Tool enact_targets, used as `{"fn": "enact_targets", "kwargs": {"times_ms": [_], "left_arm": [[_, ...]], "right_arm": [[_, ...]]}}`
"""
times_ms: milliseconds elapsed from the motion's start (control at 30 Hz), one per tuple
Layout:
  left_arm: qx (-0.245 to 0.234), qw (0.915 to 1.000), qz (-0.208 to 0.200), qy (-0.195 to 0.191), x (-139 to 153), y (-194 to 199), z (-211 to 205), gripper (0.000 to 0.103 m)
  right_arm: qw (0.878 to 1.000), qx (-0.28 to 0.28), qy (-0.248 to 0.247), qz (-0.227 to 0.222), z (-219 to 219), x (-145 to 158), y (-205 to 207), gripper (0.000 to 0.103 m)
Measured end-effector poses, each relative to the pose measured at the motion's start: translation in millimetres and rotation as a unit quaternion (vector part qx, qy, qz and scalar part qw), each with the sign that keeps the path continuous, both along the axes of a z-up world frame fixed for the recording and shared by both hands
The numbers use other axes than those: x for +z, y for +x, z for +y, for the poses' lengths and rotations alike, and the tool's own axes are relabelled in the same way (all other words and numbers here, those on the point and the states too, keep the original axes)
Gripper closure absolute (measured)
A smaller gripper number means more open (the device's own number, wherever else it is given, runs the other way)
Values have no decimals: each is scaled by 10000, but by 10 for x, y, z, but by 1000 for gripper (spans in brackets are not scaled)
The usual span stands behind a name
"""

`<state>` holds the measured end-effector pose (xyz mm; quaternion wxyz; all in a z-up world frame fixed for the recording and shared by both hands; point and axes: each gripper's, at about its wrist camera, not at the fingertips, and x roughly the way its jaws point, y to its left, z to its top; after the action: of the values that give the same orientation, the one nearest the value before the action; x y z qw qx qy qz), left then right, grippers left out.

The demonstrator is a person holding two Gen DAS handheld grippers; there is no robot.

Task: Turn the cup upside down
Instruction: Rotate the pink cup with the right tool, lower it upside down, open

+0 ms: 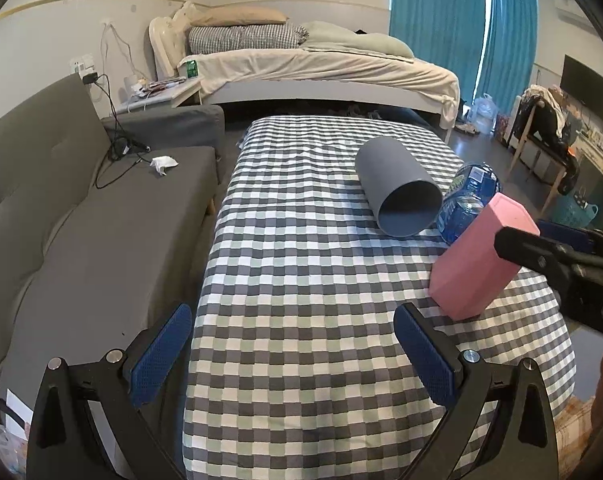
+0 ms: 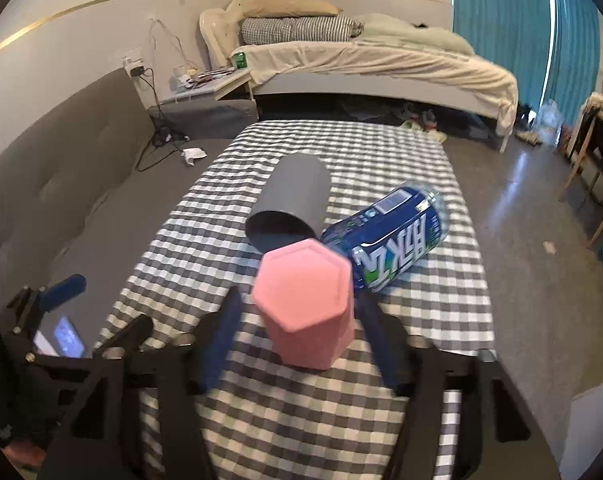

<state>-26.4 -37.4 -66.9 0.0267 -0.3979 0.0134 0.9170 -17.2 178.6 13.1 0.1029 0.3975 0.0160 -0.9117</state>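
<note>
Altogether, one checkered surface (image 1: 301, 280) is carrying two cups and one blue bottle (image 2: 389, 236): a grey cup (image 1: 397, 192) lying sideways and a pink cup (image 2: 305, 300) standing base-up. Only the right view is showing the right gripper (image 2: 297, 332) spreading apart around the pink cup, while the left gripper (image 1: 293, 356) is hovering apart, holding nothing.
</note>
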Motion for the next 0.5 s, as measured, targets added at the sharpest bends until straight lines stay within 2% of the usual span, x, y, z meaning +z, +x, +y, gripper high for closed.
{"fn": "enact_targets", "kwargs": {"times_ms": [267,300,367,500], "left_arm": [[68,9999,-136,39,-58,-47,-39,0],[79,9998,-153,40,-61,-53,-48,0],[103,9998,-164,54,-69,-62,-72,0],[159,9997,-161,79,-77,-80,-106,0]], "right_arm": [[9992,-55,301,-275,-43,-373,-227,21],[9992,-33,263,-299,-46,-406,-256,24],[9991,56,242,-347,-59,-452,-297,39],[9989,246,281,-284,-134,-468,-280,40]]}}
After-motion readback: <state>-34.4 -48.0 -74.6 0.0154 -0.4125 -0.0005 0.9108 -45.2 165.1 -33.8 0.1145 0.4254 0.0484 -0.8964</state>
